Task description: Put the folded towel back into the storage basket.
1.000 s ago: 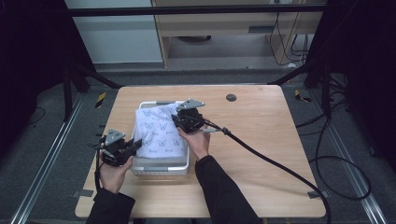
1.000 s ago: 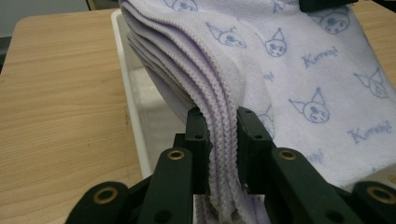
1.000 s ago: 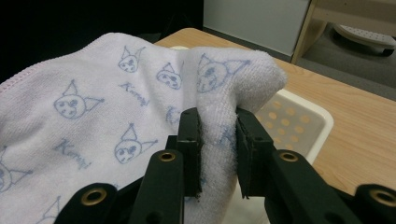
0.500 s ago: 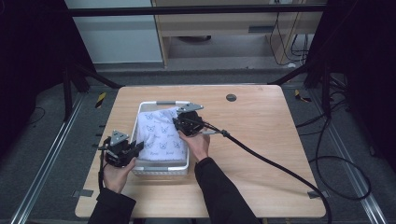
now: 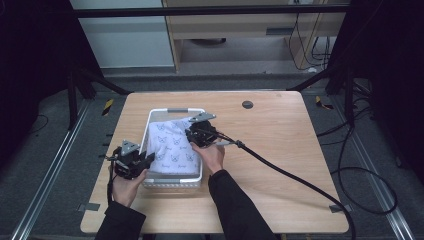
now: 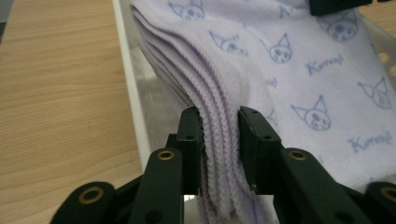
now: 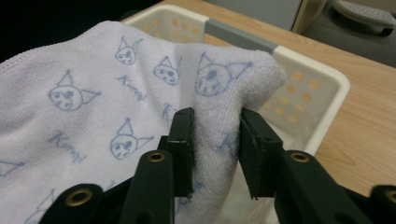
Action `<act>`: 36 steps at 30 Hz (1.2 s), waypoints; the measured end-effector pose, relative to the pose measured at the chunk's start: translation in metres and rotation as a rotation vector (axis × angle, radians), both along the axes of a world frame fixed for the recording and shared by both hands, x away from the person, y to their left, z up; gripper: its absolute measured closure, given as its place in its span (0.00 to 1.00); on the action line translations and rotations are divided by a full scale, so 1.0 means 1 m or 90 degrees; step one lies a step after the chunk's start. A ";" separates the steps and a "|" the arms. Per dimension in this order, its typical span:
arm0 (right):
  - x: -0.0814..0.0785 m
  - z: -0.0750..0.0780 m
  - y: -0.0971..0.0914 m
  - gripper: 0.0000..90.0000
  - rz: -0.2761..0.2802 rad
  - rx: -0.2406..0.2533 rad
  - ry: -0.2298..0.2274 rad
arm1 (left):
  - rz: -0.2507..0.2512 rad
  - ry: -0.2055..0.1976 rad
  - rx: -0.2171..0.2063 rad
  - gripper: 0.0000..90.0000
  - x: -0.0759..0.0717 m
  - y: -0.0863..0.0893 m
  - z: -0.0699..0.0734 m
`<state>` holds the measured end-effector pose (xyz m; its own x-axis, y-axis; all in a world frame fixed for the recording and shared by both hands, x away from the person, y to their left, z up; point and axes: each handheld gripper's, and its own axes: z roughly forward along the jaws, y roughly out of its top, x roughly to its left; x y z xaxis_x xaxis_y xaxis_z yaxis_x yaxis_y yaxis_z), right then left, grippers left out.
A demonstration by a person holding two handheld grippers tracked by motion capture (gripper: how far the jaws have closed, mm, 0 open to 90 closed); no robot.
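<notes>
From above, my folded towel [image 5: 172, 145] covers most of the white basket [image 5: 176, 181], so its floor stays hidden. My right hand [image 5: 210, 155] blocks the basket's right wall. In the left gripper view the towel's stacked folds run off the bottom edge between my jaws, and the print on the cloth is too small to read from above. My forearms are cut off at the near edge.
</notes>
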<state>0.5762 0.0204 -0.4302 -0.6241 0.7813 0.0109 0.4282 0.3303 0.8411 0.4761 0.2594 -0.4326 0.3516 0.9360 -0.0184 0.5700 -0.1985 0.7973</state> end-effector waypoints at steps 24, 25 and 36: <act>-0.020 0.024 -0.032 0.29 0.011 0.015 -0.032 | -0.024 -0.064 -0.042 0.63 -0.014 0.007 0.018; -0.023 0.027 -0.036 0.27 0.012 0.016 -0.031 | -0.027 -0.065 -0.042 0.62 -0.014 0.007 0.018; -0.047 0.038 -0.085 0.18 0.006 0.040 -0.044 | -0.055 -0.071 -0.049 0.48 -0.023 0.010 0.019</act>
<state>0.5294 -0.0650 -0.3923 -0.6326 0.7743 0.0171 0.3657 0.2792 0.8878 0.4526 0.2694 -0.4136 0.4347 0.8995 -0.0446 0.4599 -0.1791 0.8697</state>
